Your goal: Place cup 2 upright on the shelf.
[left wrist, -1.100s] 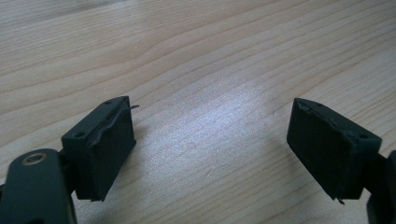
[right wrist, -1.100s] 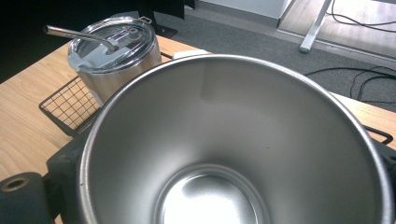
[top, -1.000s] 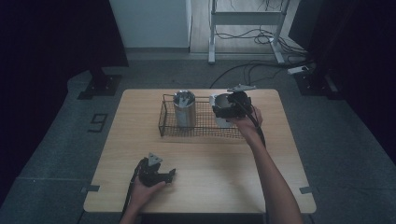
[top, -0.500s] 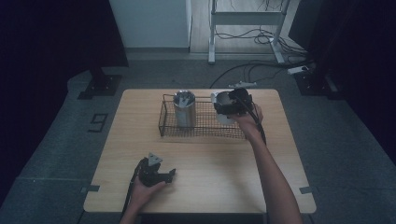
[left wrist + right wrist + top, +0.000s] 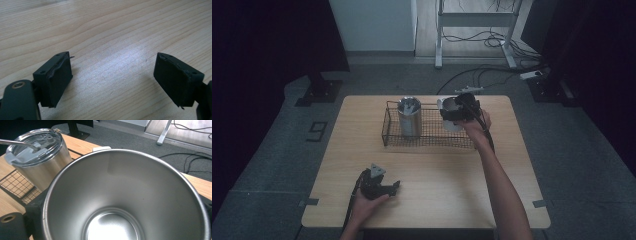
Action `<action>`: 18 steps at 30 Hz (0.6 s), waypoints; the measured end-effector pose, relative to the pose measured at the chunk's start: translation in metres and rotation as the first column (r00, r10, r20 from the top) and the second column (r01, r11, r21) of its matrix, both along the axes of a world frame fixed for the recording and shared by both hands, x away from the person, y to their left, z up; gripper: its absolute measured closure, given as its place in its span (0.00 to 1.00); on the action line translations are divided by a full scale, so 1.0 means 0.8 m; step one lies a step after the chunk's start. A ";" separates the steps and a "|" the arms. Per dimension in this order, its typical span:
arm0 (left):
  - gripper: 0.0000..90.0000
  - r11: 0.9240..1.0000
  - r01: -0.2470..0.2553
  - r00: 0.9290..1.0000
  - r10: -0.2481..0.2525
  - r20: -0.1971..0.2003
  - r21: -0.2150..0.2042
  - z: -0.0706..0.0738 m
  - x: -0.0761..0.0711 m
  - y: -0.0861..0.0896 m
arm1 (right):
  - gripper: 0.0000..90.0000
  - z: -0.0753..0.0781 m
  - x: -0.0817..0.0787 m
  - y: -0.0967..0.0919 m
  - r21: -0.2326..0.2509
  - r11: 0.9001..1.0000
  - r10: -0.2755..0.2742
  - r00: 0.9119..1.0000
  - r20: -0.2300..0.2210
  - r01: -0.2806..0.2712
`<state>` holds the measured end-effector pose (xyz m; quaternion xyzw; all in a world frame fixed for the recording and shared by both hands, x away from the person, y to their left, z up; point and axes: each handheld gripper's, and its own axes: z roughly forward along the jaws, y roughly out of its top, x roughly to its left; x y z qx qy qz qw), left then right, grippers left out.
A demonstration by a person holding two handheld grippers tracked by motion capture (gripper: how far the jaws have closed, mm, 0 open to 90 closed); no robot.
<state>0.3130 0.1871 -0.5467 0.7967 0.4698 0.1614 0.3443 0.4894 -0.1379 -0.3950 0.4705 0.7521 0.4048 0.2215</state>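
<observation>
An open steel cup [image 5: 125, 195] without a lid is held over the right end of a wire basket [image 5: 432, 142], with my right gripper [image 5: 458, 111] shut on its sides. I look straight down into its empty inside. A second steel tumbler [image 5: 410, 117] with a clear lid [image 5: 32, 147] stands upright in the basket to its left. Near the table's front edge my left gripper [image 5: 112, 80] rests low over bare wood. Its jaws are wide apart with nothing between them.
The wooden table [image 5: 512, 165] has free room in front of the basket and at its right. Behind the table, cables [image 5: 482, 75] and a metal stand [image 5: 472, 20] lie on the grey floor.
</observation>
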 end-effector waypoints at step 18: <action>0.17 1.000 0.000 1.000 0.000 -0.002 -0.002 0.000 0.000 0.000 | 0.07 -0.007 0.022 0.013 -0.029 0.999 0.026 1.000 -0.007 -0.027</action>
